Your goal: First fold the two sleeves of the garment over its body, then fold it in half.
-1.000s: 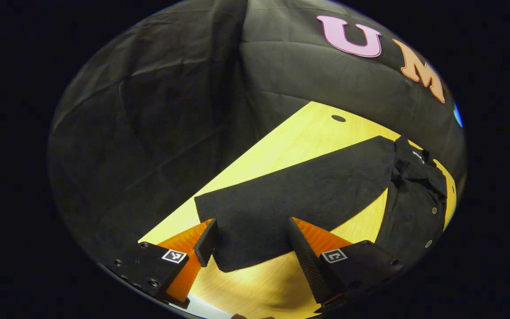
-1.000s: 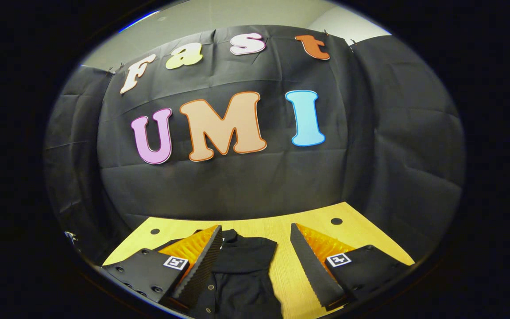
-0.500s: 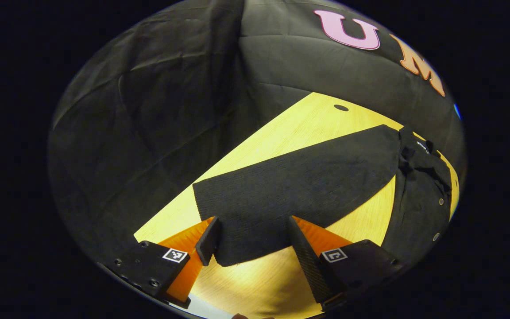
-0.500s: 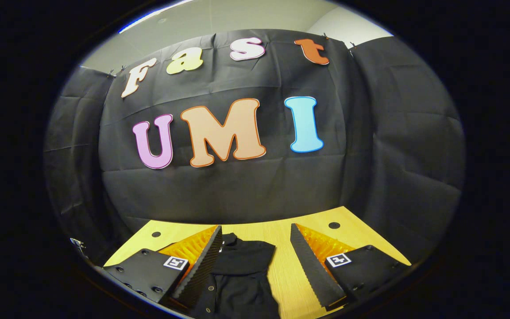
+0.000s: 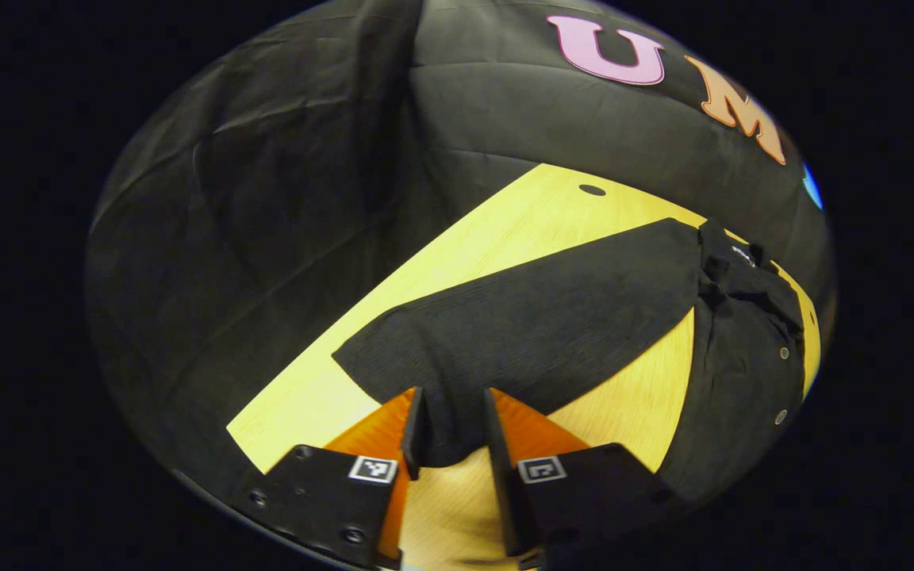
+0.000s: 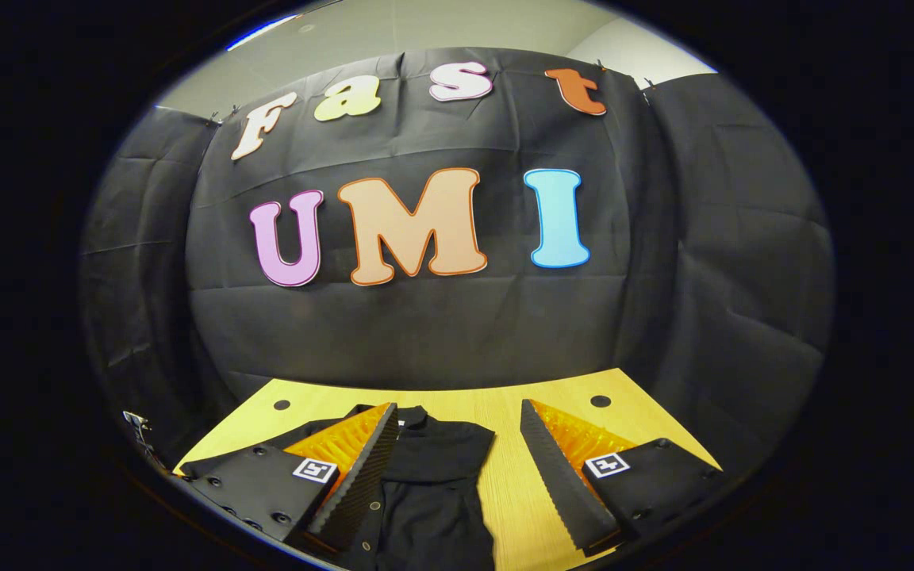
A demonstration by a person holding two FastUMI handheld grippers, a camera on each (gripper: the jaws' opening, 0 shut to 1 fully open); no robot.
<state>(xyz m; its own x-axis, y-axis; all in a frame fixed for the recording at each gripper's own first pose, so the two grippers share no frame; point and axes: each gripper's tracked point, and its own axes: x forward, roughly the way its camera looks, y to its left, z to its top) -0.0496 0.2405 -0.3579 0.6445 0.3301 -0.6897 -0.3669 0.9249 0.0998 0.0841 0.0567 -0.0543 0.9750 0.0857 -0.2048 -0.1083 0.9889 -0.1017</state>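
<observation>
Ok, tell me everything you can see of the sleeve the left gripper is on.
The sleeve is a long black one of knit-looking fabric, laid out flat across the yellow wooden table, running from the garment's body toward the camera. Its cuff end is bunched between the fingers of the left gripper, which are closed on it.

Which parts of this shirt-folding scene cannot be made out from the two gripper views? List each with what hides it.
- Left gripper view: the cuff end of the long black sleeve sits between the left claw fingers, which cover its sides.
- Left gripper view: the black buttoned shirt's body runs off the picture's right edge.
- Right gripper view: the shirt's lower part is cut off at the bottom; the right claw finger covers its left side.
</observation>
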